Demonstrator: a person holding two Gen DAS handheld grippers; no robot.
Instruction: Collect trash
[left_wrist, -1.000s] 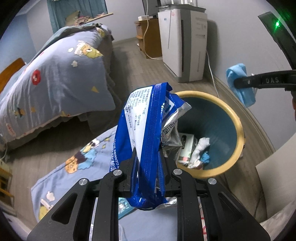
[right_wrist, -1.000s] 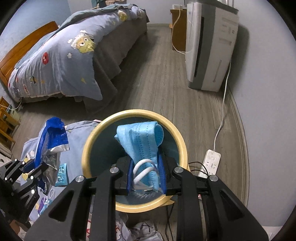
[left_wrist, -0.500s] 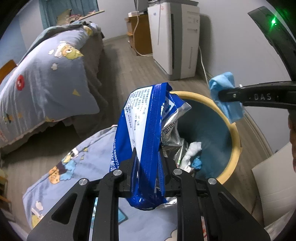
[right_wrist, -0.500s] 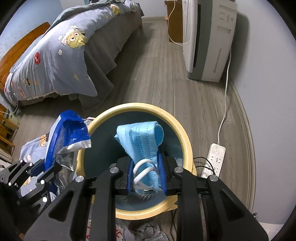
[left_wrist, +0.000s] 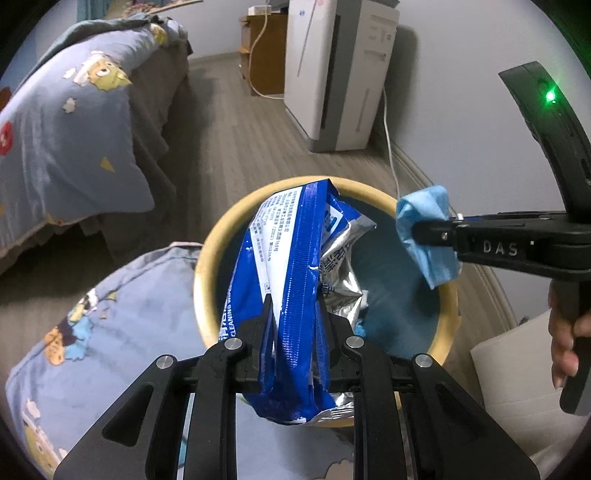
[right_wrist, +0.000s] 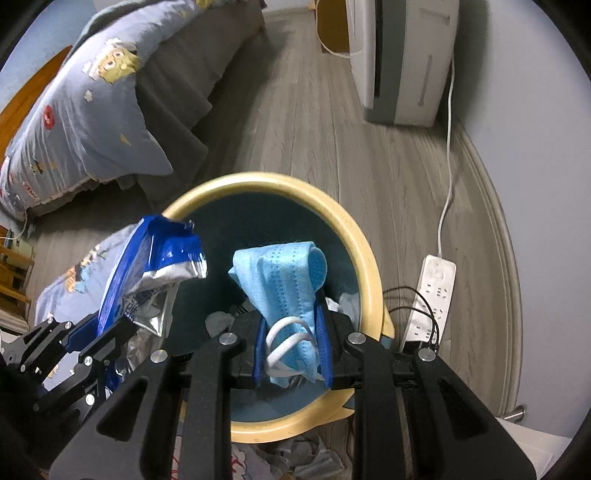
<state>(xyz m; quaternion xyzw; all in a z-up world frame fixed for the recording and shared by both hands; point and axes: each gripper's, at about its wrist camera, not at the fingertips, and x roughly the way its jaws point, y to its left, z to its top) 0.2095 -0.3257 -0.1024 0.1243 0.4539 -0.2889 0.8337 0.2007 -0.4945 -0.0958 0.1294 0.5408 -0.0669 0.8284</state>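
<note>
My left gripper (left_wrist: 295, 314) is shut on a blue and silver wipes packet (left_wrist: 295, 266) and holds it over the yellow-rimmed bin (left_wrist: 221, 229). My right gripper (right_wrist: 291, 325) is shut on a crumpled blue face mask (right_wrist: 284, 280) and holds it above the same bin (right_wrist: 365, 258). In the left wrist view the right gripper (left_wrist: 424, 236) reaches in from the right with the mask (left_wrist: 428, 236) over the bin's right side. In the right wrist view the packet (right_wrist: 155, 266) hangs over the bin's left rim. Crumpled trash lies at the bin's bottom.
A bed (left_wrist: 74, 122) with a cartoon quilt stands at the left. A matching pillow (left_wrist: 92, 325) lies on the floor beside the bin. A white air purifier (left_wrist: 332, 74) stands by the wall. A power strip (right_wrist: 436, 288) with cords lies right of the bin.
Both grippers have moved in over the bin. The packet now hangs above its opening instead of beside it, and the mask has come closer to the packet.
</note>
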